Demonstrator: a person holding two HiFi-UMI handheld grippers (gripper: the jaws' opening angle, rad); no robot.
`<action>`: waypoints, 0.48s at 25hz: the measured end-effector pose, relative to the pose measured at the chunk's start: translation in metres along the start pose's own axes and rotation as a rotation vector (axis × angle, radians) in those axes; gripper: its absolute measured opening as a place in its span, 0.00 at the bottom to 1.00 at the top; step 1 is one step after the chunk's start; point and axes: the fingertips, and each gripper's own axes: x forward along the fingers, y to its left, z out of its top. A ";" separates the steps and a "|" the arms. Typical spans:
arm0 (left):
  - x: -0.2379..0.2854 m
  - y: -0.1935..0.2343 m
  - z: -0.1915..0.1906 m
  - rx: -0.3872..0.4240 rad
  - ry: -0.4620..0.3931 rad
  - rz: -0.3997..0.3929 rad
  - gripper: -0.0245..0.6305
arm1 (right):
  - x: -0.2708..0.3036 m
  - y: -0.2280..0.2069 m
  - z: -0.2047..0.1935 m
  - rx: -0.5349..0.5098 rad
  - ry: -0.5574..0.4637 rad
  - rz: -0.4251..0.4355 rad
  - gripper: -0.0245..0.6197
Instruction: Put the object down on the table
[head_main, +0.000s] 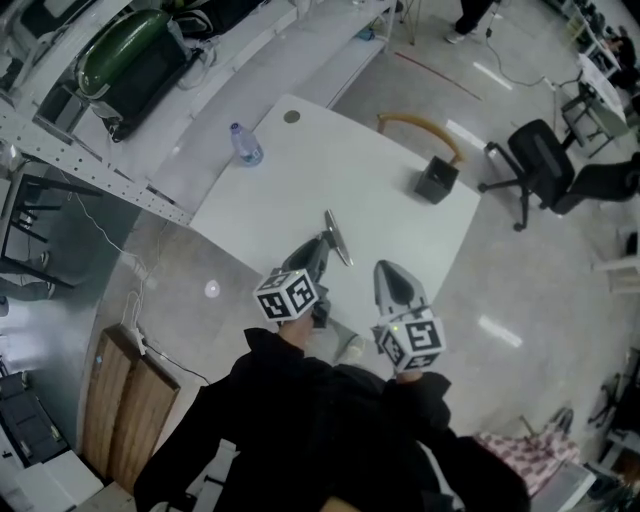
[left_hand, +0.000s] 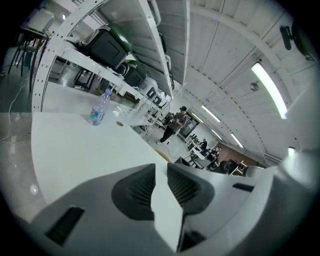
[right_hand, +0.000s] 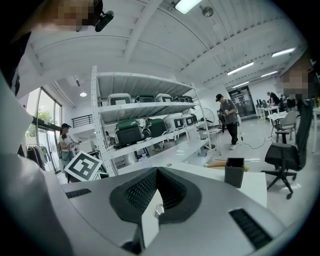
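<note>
A thin grey flat strip (head_main: 338, 238) shows over the white table (head_main: 330, 150), close to its near edge. My left gripper (head_main: 322, 245) hangs over that edge with its tip right beside the strip; whether they touch I cannot tell. In the left gripper view the left gripper (left_hand: 160, 165) shows a narrow gap between its ribbed pads (left_hand: 142, 187), with nothing seen pressed between them. The strip is hidden there. To the right, my right gripper (head_main: 388, 270) is raised in front of the table. In its own view the right gripper (right_hand: 156, 170) has its tips together and holds nothing.
A clear water bottle (head_main: 245, 145) stands at the table's far left and a small black box (head_main: 437, 180) at its far right. A wooden chair back (head_main: 425, 128) sits behind the table, an office chair (head_main: 540, 160) to the right. Shelving with green cases (head_main: 125, 55) lines the left side.
</note>
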 end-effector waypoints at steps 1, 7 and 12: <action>-0.002 -0.006 0.003 0.023 -0.010 -0.007 0.15 | -0.001 0.001 0.004 -0.001 -0.005 0.002 0.02; -0.015 -0.035 0.021 0.159 -0.067 -0.014 0.07 | -0.006 0.000 0.020 -0.017 -0.053 0.007 0.02; -0.026 -0.056 0.030 0.196 -0.104 -0.040 0.04 | -0.011 0.003 0.039 -0.036 -0.079 0.013 0.02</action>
